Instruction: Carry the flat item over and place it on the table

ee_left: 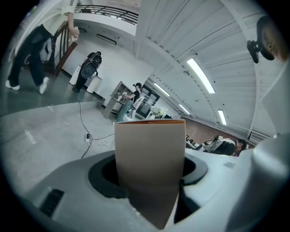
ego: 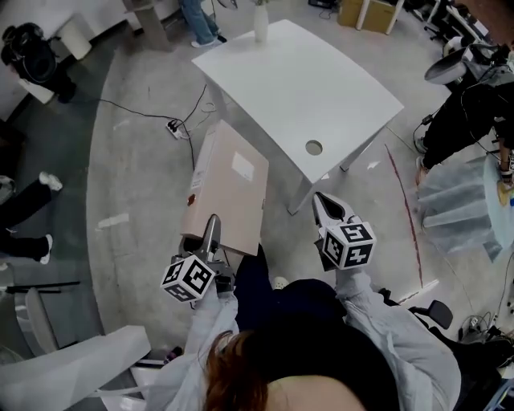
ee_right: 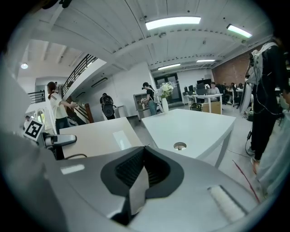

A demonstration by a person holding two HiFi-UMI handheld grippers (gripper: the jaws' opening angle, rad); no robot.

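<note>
The flat item (ego: 227, 186) is a thin tan cardboard panel with a white label, held level above the floor just left of the white table (ego: 305, 80). My left gripper (ego: 210, 234) is shut on its near edge. In the left gripper view the panel (ee_left: 149, 149) stands edge-on between the jaws of the left gripper (ee_left: 152, 183). My right gripper (ego: 324, 209) hovers to the right of the panel, shut, with nothing held. From the right gripper view, the right gripper (ee_right: 144, 168) points toward the table (ee_right: 195, 127), with the panel (ee_right: 95, 136) to its left.
The table has a round cable hole (ego: 314, 148) near its closest corner and a white vase (ego: 260, 22) at the far edge. A cable and power strip (ego: 173, 127) lie on the floor at left. People stand at the right (ego: 470, 112) and far back.
</note>
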